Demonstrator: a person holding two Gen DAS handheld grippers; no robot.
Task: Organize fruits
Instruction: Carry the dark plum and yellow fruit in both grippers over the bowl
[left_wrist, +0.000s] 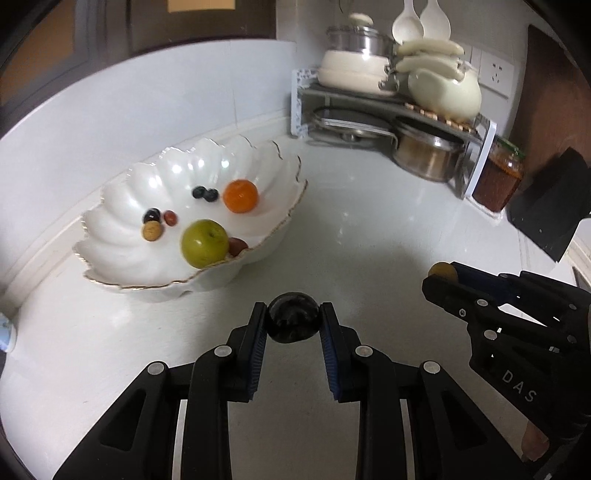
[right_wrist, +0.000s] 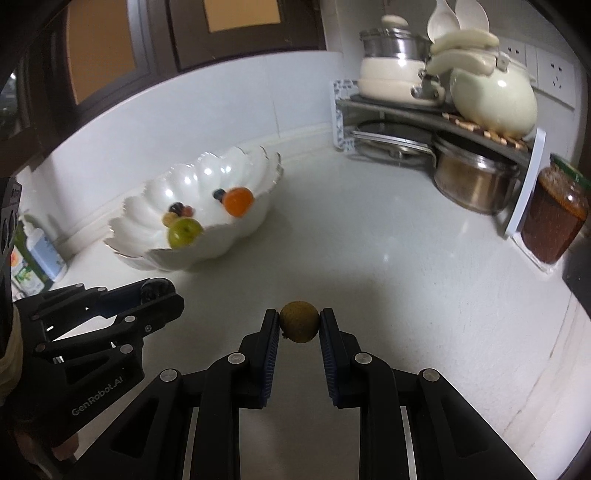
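Note:
My left gripper (left_wrist: 293, 314) is shut on a dark round fruit (left_wrist: 293, 321) above the white counter, just in front of the scalloped white bowl (left_wrist: 122, 195). The bowl holds a green apple (left_wrist: 204, 243), an orange (left_wrist: 240, 196), blueberries (left_wrist: 205, 193) and several small fruits. My right gripper (right_wrist: 298, 317) is shut on a small brownish-yellow round fruit (right_wrist: 298, 321), to the right of the bowl (right_wrist: 243, 162). The right gripper also shows in the left wrist view (left_wrist: 443, 277), and the left gripper shows in the right wrist view (right_wrist: 159, 291).
A corner rack (left_wrist: 402, 107) at the back right holds white pots, a steel pot (left_wrist: 426, 155) and lids. A jar of red preserve (left_wrist: 498, 179) stands beside it. Bottles (right_wrist: 33, 251) stand left of the bowl by the wall.

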